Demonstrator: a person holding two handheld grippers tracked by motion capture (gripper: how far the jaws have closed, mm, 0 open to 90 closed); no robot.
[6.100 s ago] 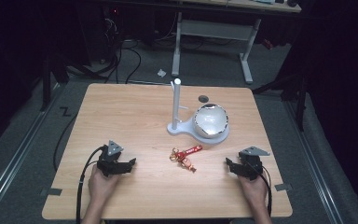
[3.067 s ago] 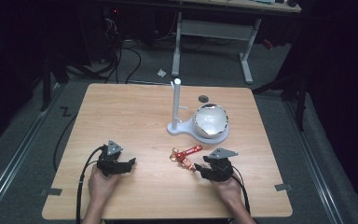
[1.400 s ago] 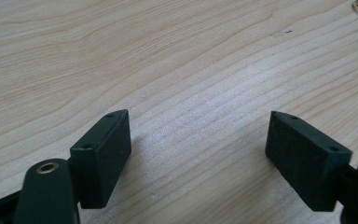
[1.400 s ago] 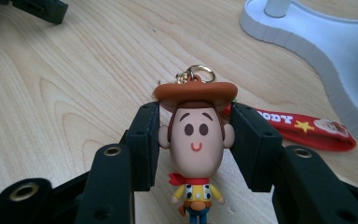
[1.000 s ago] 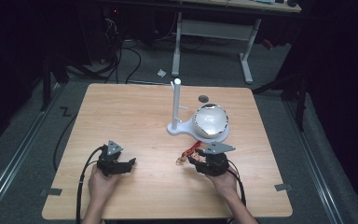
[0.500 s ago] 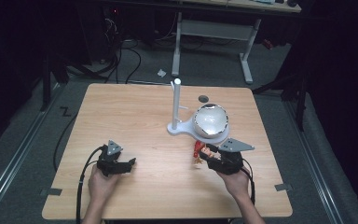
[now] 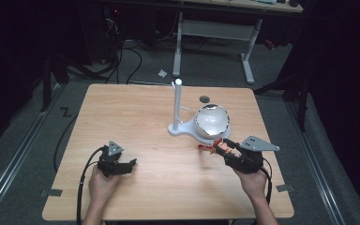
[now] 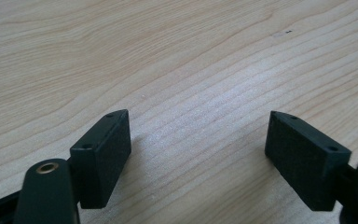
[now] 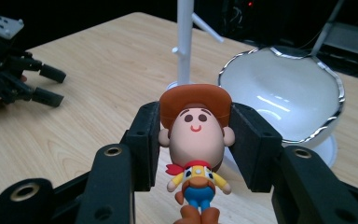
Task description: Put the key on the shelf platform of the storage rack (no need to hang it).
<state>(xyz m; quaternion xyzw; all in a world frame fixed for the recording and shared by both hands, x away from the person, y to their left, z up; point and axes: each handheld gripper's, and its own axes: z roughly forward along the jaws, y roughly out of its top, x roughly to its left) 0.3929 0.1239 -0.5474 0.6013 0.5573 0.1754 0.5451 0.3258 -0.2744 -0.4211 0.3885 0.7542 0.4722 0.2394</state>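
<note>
Now, right tongs (image 9: 196, 140) clamp cowboy keychain figure (image 9: 196, 140) by its head above bench (image 7: 168, 187), near white hook stand (image 7: 177, 108); left tongs (image 8: 198, 154) wide, empty; approach hook slowly, w/ strap hanging free.

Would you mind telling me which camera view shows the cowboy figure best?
The right gripper view: the cowboy figure sits close and sharp, its head clamped between the right gripper's jaws. The high view shows it only small, beside the white stand. The left gripper view looks at bare tabletop.

black jaws, grey plates, black cables
</note>
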